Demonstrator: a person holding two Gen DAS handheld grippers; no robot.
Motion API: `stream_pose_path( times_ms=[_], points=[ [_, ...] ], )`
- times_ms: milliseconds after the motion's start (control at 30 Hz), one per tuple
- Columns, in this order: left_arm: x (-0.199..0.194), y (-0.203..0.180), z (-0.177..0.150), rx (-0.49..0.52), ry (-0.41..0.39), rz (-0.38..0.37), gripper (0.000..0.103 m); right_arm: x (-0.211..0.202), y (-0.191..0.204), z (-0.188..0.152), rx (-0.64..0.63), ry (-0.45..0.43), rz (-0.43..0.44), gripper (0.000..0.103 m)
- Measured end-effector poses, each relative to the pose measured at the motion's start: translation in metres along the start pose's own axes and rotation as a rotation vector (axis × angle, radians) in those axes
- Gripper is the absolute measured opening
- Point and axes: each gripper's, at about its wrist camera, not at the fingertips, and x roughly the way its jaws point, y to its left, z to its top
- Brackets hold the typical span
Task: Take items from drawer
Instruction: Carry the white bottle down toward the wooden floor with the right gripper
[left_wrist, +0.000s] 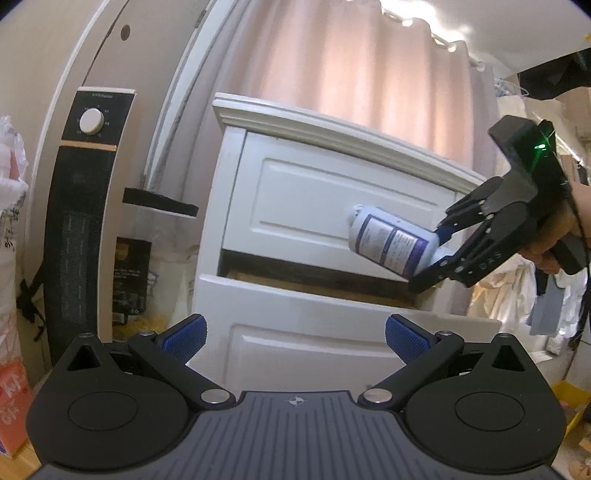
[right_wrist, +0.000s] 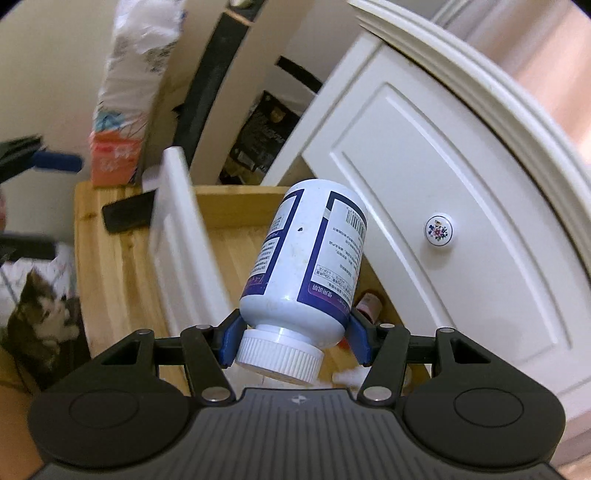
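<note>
My right gripper (right_wrist: 293, 341) is pinching the white pill bottle (right_wrist: 304, 258) at its shoulder, just above the cap, w/ the bottle's base pointing away from me, held in the air over the open lower drawer (right_wrist: 236, 251). Left gripper (left_wrist: 293, 338) is spread wide w/ nothing in it, facing the drawer front (left_wrist: 314, 354). Grip sits near one end, so I reckon it could pivot; I'd keep the squeeze firm, lift slow & clear the drawer edge before swinging away. More small items look left at the drawer's back.

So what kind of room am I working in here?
Probably a lived-in bedroom or storage corner at home: a white nightstand with its lower drawer open, a pink curtain behind it, and a cat on the floor.
</note>
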Motion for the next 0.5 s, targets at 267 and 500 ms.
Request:
stream_pose_path(
  times_ms=[267,500],
  points=[
    [-0.008,-0.012,-0.019,0.004,0.026,-0.047,0.103,-0.038,0.036,-0.025,0.013,0.027,0.013,0.057],
    [-0.009,-0.014,-0.038,0.003,0.052,-0.037,0.103,-0.015,0.077,-0.057,-0.049,0.109,0.074,0.057]
  ],
)
